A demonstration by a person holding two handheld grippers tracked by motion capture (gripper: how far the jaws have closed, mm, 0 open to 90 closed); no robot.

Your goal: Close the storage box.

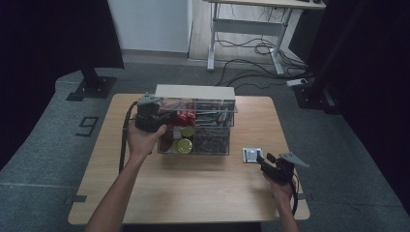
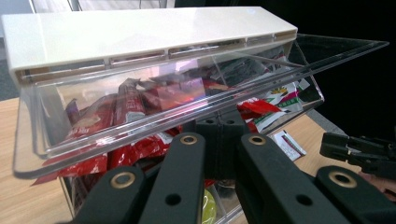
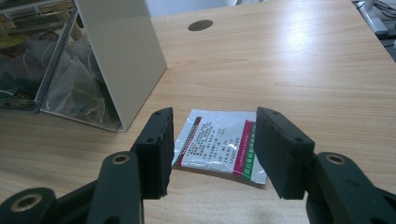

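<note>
A clear compartment box (image 1: 212, 141) holding red sachets (image 1: 184, 117) and yellow round packs (image 1: 184, 145) stands at the table's far middle. Its clear lid (image 2: 140, 109), with a white strip (image 2: 140, 35) along the top, is raised. My left gripper (image 1: 155, 116) is at the box's left end, its jaws together at the lid's front rim (image 2: 219, 127). A white sachet (image 3: 217, 147) with red and green stripes lies flat on the wood, right of the box (image 1: 251, 155). My right gripper (image 3: 212, 135) hovers over it, open, one pad on either side, neither pressing (image 1: 264, 159).
The box's right compartment holds pale tea bags (image 3: 70, 93). A cable hole (image 3: 201, 24) sits in the wooden table (image 1: 193, 193) beyond the sachet. Off the table, a white desk frame (image 1: 249, 26), floor cables (image 1: 251, 50) and a black stand base (image 1: 92, 88) lie farther back.
</note>
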